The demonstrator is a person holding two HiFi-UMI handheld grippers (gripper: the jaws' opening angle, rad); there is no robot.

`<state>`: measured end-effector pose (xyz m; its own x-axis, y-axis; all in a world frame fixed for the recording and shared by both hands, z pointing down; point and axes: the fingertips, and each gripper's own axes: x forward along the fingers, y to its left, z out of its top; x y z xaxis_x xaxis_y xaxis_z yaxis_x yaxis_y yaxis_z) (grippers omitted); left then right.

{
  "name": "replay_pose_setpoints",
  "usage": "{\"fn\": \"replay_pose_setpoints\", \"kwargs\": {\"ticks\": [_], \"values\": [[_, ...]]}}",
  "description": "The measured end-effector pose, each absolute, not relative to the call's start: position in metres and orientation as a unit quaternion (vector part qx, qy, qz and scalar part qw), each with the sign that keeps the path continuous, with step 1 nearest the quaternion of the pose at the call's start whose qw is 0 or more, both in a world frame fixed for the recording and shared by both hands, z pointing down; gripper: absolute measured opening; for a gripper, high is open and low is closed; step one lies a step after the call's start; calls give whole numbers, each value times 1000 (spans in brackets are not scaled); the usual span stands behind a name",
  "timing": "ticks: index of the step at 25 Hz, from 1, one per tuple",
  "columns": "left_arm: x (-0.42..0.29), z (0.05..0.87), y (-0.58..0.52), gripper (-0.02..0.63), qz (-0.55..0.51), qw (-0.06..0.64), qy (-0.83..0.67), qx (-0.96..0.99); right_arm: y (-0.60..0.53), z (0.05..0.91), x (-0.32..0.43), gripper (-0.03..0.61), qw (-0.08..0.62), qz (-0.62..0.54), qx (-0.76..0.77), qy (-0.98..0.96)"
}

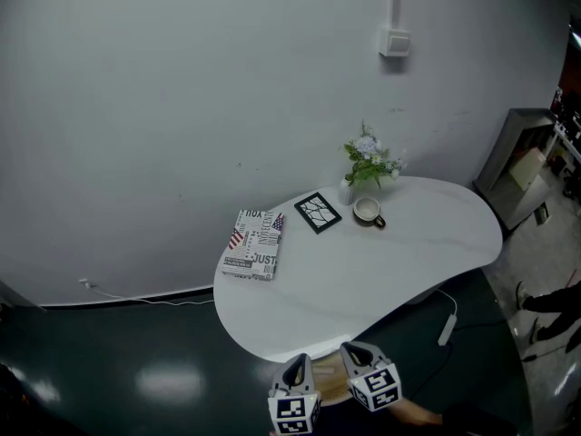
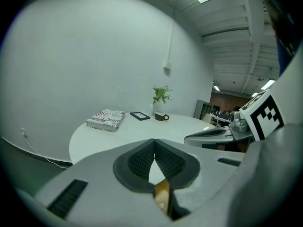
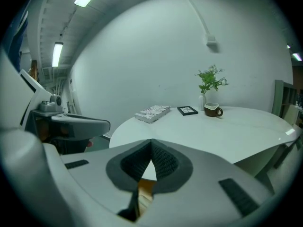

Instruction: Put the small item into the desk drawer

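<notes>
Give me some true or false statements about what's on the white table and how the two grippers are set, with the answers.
1. The brown mug stands beside the flower vase. True.
2. The patterned book lies on the floor. False: it lies on the white table, near its left edge.
3. The right gripper has its fingers spread wide. False: they meet at the tips.
4. The left gripper holds the mug. False: its fingers are closed, and the mug stands far across the table.
5. The black picture frame lies between book and mug. True.

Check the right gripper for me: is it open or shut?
Shut. The right gripper shows its jaws meeting at the tips in its own view, with nothing held between them.
</notes>
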<state>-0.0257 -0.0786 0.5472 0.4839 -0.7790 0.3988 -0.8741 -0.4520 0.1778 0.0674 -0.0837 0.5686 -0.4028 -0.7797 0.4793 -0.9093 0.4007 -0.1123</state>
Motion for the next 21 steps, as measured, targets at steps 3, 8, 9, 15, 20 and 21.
{"fn": "replay_pose_setpoints", "kwargs": {"ticks": [3, 8, 9, 15, 20, 21], "values": [[-26, 548, -80, 5, 133, 181, -491, 842, -84, 568, 66, 6, 181, 177, 514, -819], [-26, 550, -81, 5, 135, 180, -491, 841, -84, 570, 66, 6, 185, 176, 513, -820], [-26, 550, -81, 5, 136, 180, -491, 841, -84, 570, 66, 6, 187, 174, 512, -820], [-27, 554, -80, 5, 141, 178, -491, 841, -83, 573, 64, 6, 196, 158, 507, -824], [-23, 556, -82, 5, 143, 175, -490, 842, -86, 573, 65, 6, 194, 154, 507, -826], [-22, 556, -83, 5, 143, 174, -489, 842, -87, 573, 66, 6, 193, 152, 507, -826]]}}
